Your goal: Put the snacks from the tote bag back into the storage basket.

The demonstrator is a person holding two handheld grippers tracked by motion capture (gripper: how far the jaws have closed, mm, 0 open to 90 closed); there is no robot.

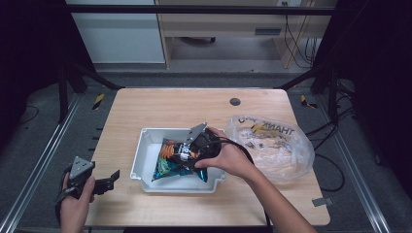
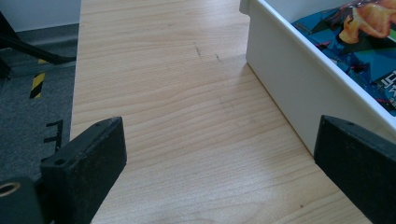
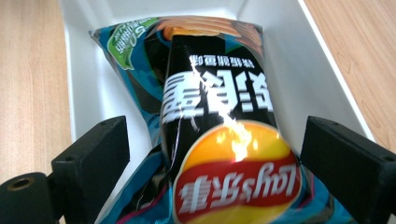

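Observation:
A white bin (image 1: pixel 138 160) sits mid-table and holds a blue snack bag (image 1: pixel 167 167) with a black Lay's chip bag (image 1: pixel 184 151) on top of it. My right gripper (image 1: pixel 190 148) reaches down into the bin. In the right gripper view it (image 3: pixel 215 135) is open, its jaws wide on either side of the Lay's bag (image 3: pixel 224 130), which lies over the blue bag (image 3: pixel 130 51). My left gripper (image 1: pixel 111 179) hovers open at the table's front left. Nothing lies between its jaws (image 2: pixel 219 140), and the bin wall (image 2: pixel 280 79) stands just to its right.
A crumpled clear plastic bag (image 1: pixel 272 143) with printed lettering lies to the right of the bin. A round cable hole (image 1: pixel 235 101) marks the far side of the wooden table (image 1: pixel 170 104). Floor rails and cables flank the table.

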